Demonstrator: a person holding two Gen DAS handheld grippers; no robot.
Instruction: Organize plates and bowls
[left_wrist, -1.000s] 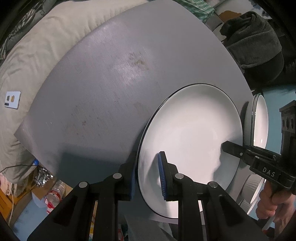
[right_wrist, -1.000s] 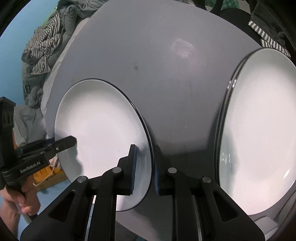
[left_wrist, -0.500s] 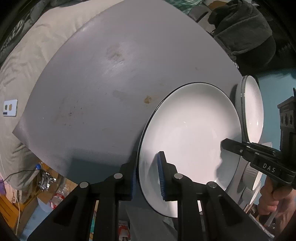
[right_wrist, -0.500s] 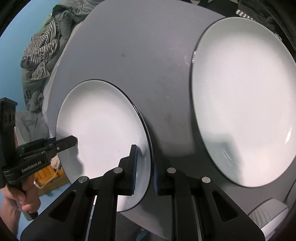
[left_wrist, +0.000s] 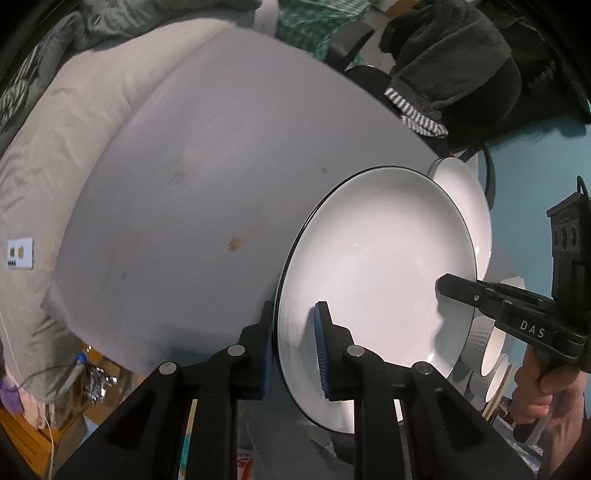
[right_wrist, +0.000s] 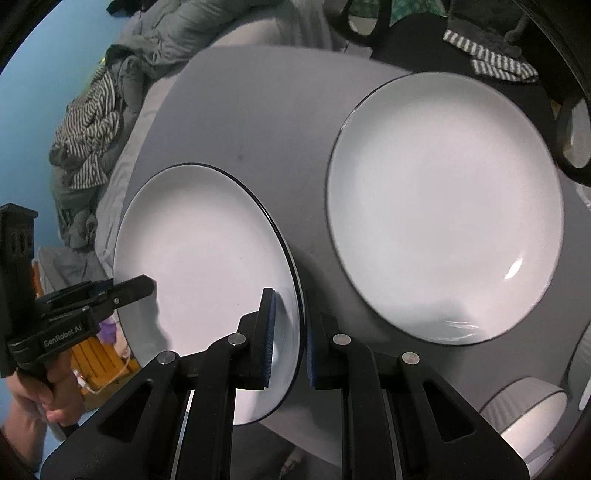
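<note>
Change since earlier: carried plate (right_wrist: 207, 266) kept its place between the two grippers, while the stacked plate (right_wrist: 443, 206) slid from the right edge of the right wrist view toward its middle, so the load had travelled closer to it.
Carried plate: white with a dark rim, held off the grey table (left_wrist: 221, 177) and tilted, its near-left rim in one gripper and its right rim in the other.
Left gripper: (left_wrist: 293, 350) pinching the plate's near rim, one blue pad (left_wrist: 320, 347) on the white face, the other behind the rim.
Right gripper: (right_wrist: 288, 349) clamped on the opposite rim, pads on both sides of the edge; in the left view its black finger lay over the plate's right side.
Key relation: stacked plate lay flat on the table to the right and farther off than the carried plate, apart from it with bare grey between; the right gripper was the nearer one.
Stack detail: whether more than one plate lay there I could not tell in this moment.
Judged step: mid-carry toward the stacked plate, lowering not yet begun.
Nearby: ribbed grey bowl (right_wrist: 524, 413) at near right, close to the likely path.
Beyond: striped clothes (right_wrist: 88, 125) far left, off the table.
</note>
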